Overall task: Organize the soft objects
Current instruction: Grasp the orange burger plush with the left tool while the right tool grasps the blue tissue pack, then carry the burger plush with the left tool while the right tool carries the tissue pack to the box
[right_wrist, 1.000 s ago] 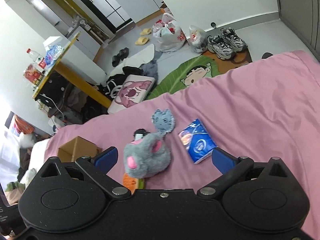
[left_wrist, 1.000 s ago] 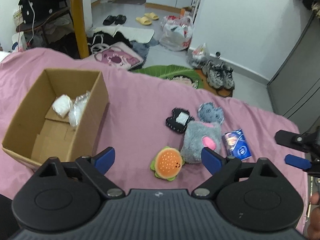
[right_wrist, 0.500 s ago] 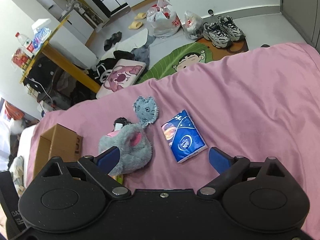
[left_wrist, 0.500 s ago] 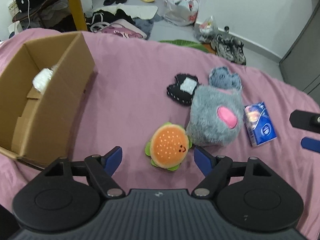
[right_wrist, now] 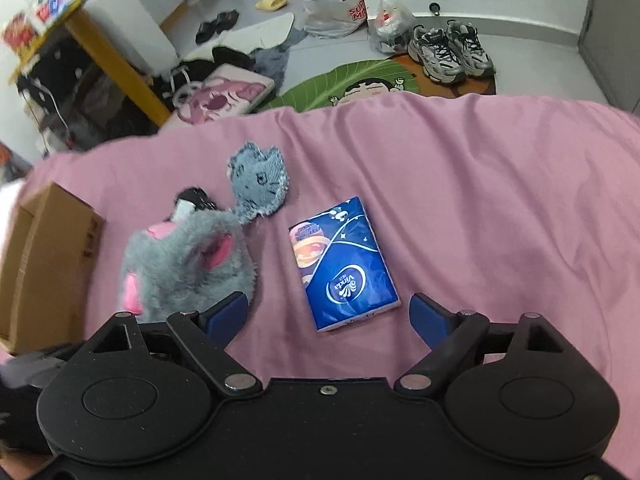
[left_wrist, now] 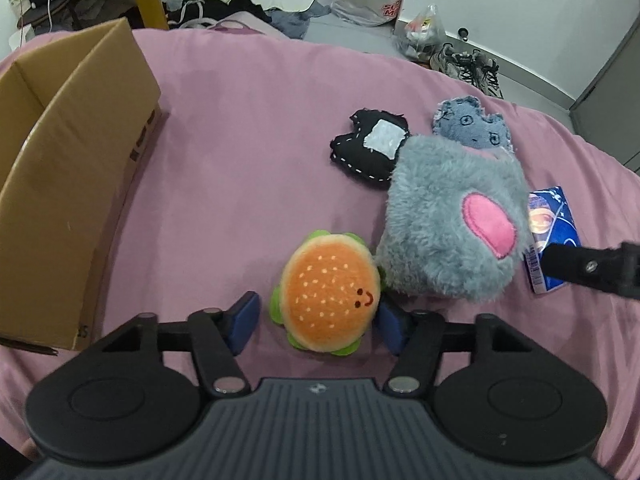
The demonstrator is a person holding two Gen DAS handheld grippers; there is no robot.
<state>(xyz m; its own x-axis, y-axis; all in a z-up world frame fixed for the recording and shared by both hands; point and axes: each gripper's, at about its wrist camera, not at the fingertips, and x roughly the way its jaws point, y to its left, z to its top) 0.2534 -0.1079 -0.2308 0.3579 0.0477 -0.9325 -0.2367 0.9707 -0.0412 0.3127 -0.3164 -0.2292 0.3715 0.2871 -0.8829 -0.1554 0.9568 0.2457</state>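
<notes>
An orange burger plush [left_wrist: 330,308] lies on the pink bed cover [left_wrist: 248,128], between the blue pads of my left gripper [left_wrist: 317,309]. The gripper is open: the right pad is at the plush's edge, the left pad a small gap away. A fluffy grey plush [left_wrist: 448,232] [right_wrist: 188,268] leans against the burger. Behind it lie a black patch plush [left_wrist: 372,148] and a denim cat plush [left_wrist: 472,128] [right_wrist: 258,184]. My right gripper [right_wrist: 328,306] stands open, straddling the near end of a blue tissue pack [right_wrist: 344,276] [left_wrist: 552,216].
An open cardboard box [left_wrist: 60,184] [right_wrist: 44,256] stands on the bed at the left. One finger of the right gripper [left_wrist: 592,268] reaches in over the tissue pack. Beyond the bed's far edge the floor holds shoes [right_wrist: 448,52], bags and clothes.
My left gripper has come forward and down onto the burger plush, and its fingers have narrowed around it. The right gripper has closed in on the tissue pack.
</notes>
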